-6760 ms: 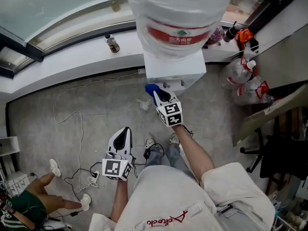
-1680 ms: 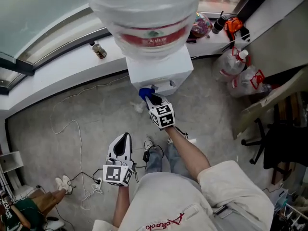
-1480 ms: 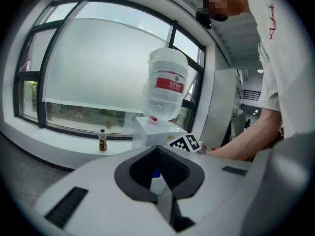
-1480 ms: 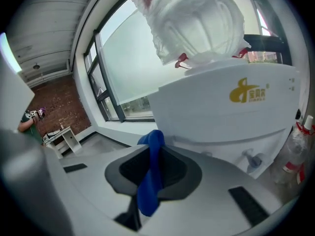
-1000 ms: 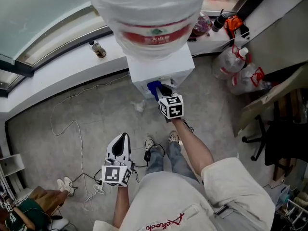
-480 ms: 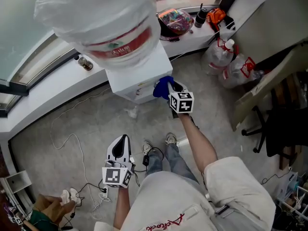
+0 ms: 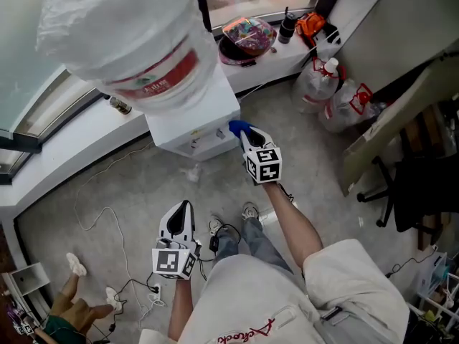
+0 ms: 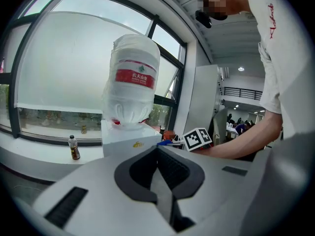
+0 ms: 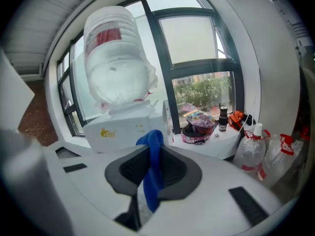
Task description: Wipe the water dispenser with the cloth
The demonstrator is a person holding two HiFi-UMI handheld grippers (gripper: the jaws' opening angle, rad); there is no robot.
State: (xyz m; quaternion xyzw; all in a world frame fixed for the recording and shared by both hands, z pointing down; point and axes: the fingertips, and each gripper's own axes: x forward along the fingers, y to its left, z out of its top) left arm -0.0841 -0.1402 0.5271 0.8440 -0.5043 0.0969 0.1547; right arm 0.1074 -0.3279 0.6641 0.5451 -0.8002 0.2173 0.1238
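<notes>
The white water dispenser [image 7: 199, 124] stands on the floor under a big clear bottle [image 7: 133, 38] with a red label. My right gripper [image 7: 244, 133] is shut on a blue cloth [image 7: 237, 127], whose end rests against the dispenser's right front corner. In the right gripper view the blue cloth [image 9: 152, 168] hangs pinched between the jaws, with the water dispenser [image 9: 125, 128] just beyond. My left gripper [image 7: 182, 212] hangs low over the floor, away from the dispenser, shut with nothing in it. The left gripper view shows the water dispenser [image 8: 129, 141] and bottle [image 8: 132, 82] ahead.
A window sill [image 7: 64, 153] runs behind the dispenser with a small bottle [image 7: 120, 105] on it. A helmet [image 7: 246, 36] lies on the ledge. Plastic bags [image 7: 337, 99] and a board [image 7: 401, 113] stand at the right. Cables [image 7: 107, 221] trail on the floor. Another person's foot [image 7: 74, 265] shows at bottom left.
My right gripper with the cloth has gone from the dispenser's front face round to its right front corner. My view has shifted right. The left gripper has stayed low.
</notes>
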